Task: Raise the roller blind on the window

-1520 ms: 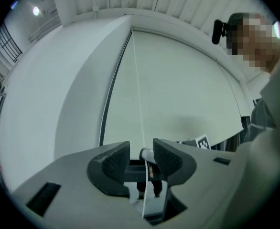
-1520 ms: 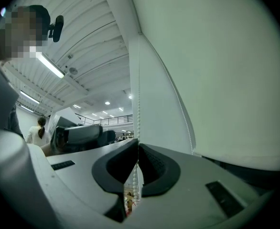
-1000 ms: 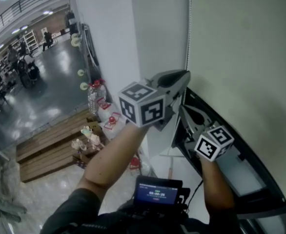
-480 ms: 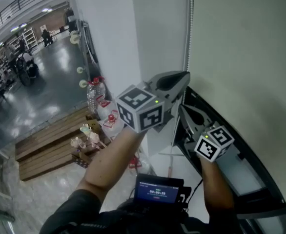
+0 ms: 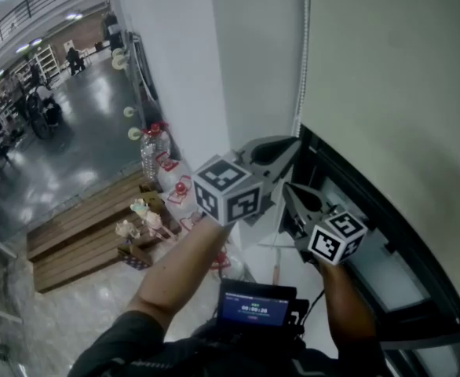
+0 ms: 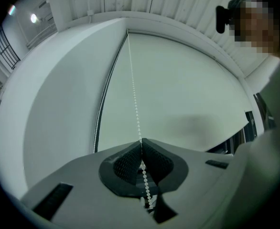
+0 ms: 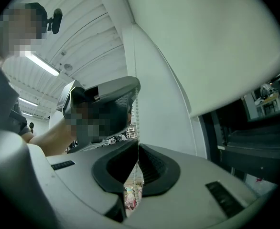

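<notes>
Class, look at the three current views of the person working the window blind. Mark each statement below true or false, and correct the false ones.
1. The left gripper is shut on the bead chain. True.
2. The right gripper is open and empty. False: it is also shut on the bead chain.
3. In the head view, the right gripper is higher than the left gripper. False: the left gripper is higher on the chain.
4. The roller blind covers the whole window. False: a dark part of the window shows below the blind's bottom edge.
5. A clear bottle with a red top stands down by the wall. True.
</notes>
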`<action>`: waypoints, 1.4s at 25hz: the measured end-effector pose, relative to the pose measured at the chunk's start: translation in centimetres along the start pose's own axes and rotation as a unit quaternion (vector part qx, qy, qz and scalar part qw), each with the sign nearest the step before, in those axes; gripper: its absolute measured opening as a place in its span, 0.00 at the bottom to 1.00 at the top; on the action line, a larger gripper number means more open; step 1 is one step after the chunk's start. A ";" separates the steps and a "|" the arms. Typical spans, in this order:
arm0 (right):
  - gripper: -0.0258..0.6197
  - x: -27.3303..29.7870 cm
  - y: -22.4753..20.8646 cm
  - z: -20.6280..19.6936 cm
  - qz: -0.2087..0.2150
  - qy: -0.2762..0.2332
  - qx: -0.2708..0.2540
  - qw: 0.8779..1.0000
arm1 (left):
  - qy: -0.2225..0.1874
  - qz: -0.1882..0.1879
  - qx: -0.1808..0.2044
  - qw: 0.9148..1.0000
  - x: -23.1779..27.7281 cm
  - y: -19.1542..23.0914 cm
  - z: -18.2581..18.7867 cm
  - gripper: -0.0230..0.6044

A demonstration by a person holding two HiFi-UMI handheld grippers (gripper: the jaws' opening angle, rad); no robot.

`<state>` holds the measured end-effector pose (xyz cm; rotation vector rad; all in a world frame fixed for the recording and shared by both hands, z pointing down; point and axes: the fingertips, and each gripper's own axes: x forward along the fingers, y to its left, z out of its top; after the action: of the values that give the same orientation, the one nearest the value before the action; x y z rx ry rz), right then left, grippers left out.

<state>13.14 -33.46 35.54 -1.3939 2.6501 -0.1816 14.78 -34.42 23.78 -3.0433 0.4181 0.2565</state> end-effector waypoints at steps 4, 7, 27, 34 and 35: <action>0.05 -0.2 -0.4 -2.2 -0.009 0.022 0.008 1.000 | 0.013 0.002 -0.005 1.000 -0.5 0.0 -2.4 0.04; 0.05 -0.1 -0.7 -3.7 -0.015 0.041 0.010 0.999 | 0.028 0.005 -0.004 1.000 -0.8 -0.1 -3.9 0.04; 0.16 -4.2 -2.7 -0.8 -0.090 0.051 -0.050 0.993 | 0.079 0.001 -0.046 0.996 -2.0 -0.2 -10.9 0.04; 0.16 -2.6 -0.3 9.5 -0.041 -0.042 -0.095 0.994 | 0.086 -0.007 -0.043 0.995 -1.7 -0.8 -11.4 0.04; 0.16 -2.2 0.1 10.3 -0.036 -0.044 -0.104 0.993 | 0.089 -0.008 -0.041 0.995 -1.8 -1.0 -11.4 0.04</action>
<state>16.16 -32.04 25.53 -1.5211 2.6092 0.1486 15.15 -33.91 35.31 -3.1605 0.4008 0.0015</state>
